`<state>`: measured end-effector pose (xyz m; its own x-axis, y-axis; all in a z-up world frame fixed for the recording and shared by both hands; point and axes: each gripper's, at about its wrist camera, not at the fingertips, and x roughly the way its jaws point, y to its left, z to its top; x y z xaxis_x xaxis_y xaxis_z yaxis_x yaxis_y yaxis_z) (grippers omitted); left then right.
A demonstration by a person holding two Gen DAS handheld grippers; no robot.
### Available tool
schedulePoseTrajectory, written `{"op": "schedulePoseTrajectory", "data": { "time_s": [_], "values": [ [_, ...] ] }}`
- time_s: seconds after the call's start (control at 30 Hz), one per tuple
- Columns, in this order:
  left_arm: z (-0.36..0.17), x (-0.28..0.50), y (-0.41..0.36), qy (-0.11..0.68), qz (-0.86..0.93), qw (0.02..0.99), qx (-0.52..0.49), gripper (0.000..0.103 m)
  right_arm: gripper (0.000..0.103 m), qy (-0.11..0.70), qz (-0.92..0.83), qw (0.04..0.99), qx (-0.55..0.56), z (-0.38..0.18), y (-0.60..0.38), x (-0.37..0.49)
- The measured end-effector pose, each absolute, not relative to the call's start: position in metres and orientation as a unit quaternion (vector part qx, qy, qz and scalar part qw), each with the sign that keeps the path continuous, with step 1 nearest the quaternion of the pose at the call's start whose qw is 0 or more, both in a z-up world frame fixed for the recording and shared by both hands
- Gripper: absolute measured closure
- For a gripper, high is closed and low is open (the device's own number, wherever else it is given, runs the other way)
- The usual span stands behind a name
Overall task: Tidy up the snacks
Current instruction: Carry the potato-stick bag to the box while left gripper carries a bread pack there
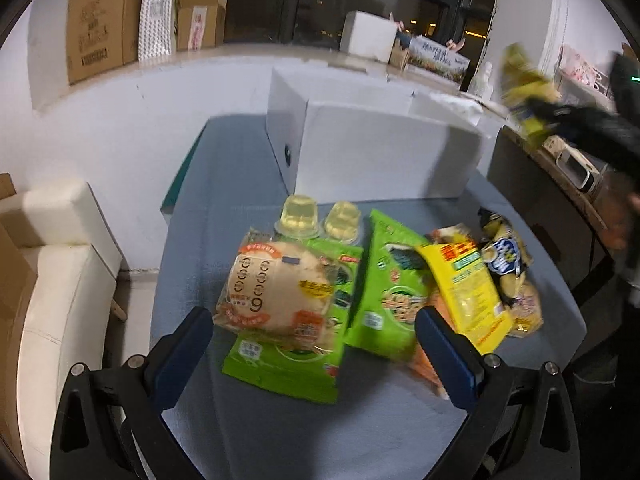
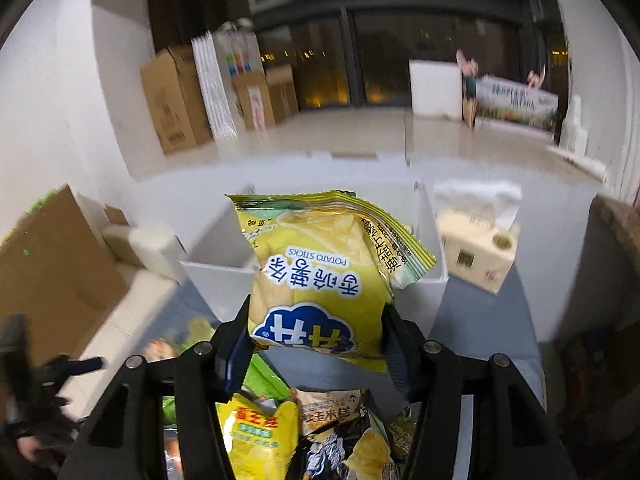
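The potato stick bag (image 2: 316, 280) is clamped near its lower end by the right gripper (image 2: 316, 344), lifted in front of the white bin (image 2: 428, 280); it is judged light, crinkly, crushable; the left gripper (image 1: 316, 344) is held wide over the snack pile (image 1: 360, 280).

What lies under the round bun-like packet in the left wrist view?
The bun packet rests on a flat green snack bag, whose lower end sticks out toward the camera. The bag's middle is covered, and whether anything lies beneath it cannot be seen.
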<state>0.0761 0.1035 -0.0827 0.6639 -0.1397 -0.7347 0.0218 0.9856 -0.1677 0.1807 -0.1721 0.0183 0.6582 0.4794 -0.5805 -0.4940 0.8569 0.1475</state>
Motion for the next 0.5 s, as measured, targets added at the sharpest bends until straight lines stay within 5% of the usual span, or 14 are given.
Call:
{"op": "schedulePoseTrajectory", "data": {
  "time_s": [0.4,0.5],
  "values": [
    [-0.121,0.134,0.104,0.464,-0.050,0.883,-0.047,0.001,0.042,0.318,0.312,0.895,0.008,0.019,-0.194,0.103],
    [-0.121,0.136,0.104,0.464,-0.041,0.884,-0.039,0.030,0.042,0.326,0.315,0.891,0.019,0.011,-0.199,0.101]
  ]
}}
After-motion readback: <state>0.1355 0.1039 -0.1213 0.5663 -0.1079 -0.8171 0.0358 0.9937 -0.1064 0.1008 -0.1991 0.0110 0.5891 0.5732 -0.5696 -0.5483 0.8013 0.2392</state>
